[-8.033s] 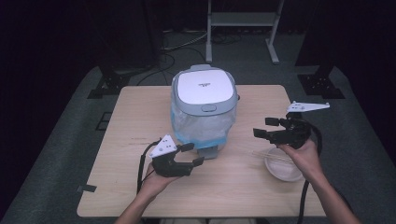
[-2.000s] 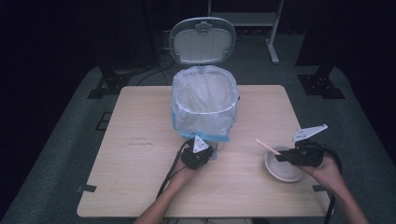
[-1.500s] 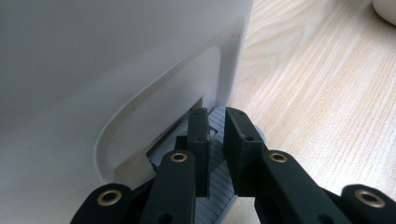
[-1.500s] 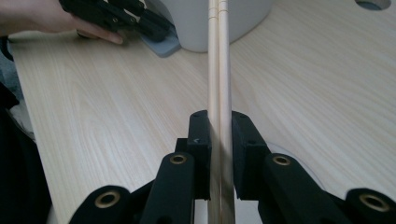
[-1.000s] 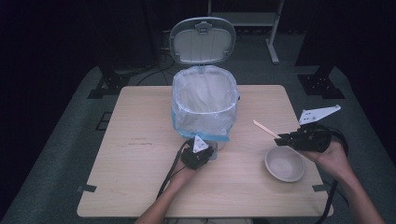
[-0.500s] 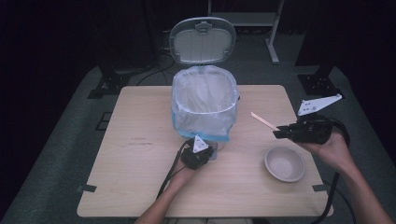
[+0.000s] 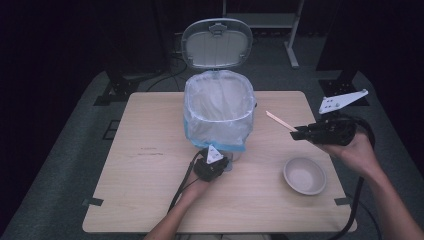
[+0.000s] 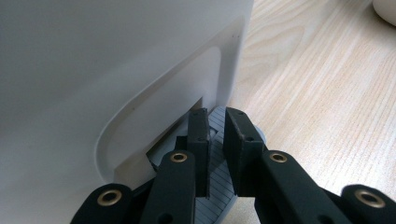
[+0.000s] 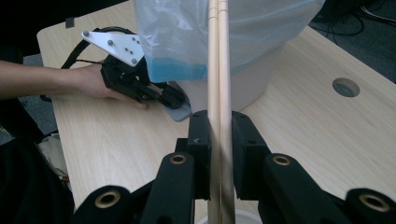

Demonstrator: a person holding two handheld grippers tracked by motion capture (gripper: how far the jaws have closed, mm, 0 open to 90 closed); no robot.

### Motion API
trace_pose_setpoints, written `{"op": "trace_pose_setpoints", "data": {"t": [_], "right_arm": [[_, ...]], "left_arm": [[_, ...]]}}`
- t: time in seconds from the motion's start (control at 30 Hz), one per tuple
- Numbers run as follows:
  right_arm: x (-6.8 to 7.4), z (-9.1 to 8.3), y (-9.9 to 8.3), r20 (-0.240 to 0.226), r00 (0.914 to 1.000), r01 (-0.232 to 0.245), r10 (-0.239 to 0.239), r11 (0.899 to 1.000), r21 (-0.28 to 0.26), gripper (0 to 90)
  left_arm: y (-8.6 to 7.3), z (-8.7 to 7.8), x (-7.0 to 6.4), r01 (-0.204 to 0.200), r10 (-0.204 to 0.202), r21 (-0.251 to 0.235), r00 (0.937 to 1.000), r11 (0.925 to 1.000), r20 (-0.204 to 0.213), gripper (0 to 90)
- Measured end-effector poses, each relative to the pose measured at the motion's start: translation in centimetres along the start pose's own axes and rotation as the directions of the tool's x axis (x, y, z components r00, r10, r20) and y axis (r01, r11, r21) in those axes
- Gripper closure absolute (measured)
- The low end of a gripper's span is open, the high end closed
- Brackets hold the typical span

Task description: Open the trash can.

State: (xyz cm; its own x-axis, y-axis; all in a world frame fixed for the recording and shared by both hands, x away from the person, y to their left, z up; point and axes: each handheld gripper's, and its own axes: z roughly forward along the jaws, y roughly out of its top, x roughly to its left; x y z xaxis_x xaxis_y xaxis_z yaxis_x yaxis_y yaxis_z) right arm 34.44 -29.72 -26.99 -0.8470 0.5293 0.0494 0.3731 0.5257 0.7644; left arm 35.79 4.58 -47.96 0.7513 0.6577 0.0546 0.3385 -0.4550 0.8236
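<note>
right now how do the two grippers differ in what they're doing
The left gripper sits low at the base of the bin, jaws pressing its grey pedal; the right gripper is raised above the table, beside the bin. The left grips nothing, while the right is shut on a pair of wooden chopsticks pointing toward the bin. Both are black, two-jawed and hand-held.

Left tongs (image 7: 223,163): held low in the left hand (image 7: 199,185), forearm entering from the bottom edge; jaws nearly closed with a narrow gap, pressed down on a grey ribbed pedal (image 8: 215,186).

Right tongs (image 7: 296,134): raised in the right hand (image 7: 352,150), pointing leftward; jaws clamped on a pair of wooden chopsticks (image 9: 218,84), which extend beyond the tips.
</note>
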Motion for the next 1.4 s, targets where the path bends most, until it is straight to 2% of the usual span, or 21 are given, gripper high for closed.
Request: {"op": "trace_pose_setpoints", "data": {"t": [0.37, 0.7, 1.4], "right_arm": [[0.2, 0.0, 2.4, 0.001, 0.9998, 0.018, -0.018, 1.000, 0.012, 79.0], [0.6, 0.4, 4.8, -0.020, 0.9993, 0.033, -0.033, 0.999, 0.016, 79.0], [1.3, 0.5, 9.1, -0.007, 0.9969, 0.079, -0.079, 0.996, 0.041, 79.0]], "left_arm": [[0.0, 0.0, 0.0, 0.001, -0.001, 0.000, 1.0000, 1.0000, 0.000, 80.9], [0.0, 0.0, 0.0, 0.004, -0.004, -0.001, 1.0000, 1.0000, -0.003, 80.9], [0.0, 0.0, 0.0, 0.005, -0.005, 0.000, 1.0000, 1.0000, -0.003, 80.9]]}}
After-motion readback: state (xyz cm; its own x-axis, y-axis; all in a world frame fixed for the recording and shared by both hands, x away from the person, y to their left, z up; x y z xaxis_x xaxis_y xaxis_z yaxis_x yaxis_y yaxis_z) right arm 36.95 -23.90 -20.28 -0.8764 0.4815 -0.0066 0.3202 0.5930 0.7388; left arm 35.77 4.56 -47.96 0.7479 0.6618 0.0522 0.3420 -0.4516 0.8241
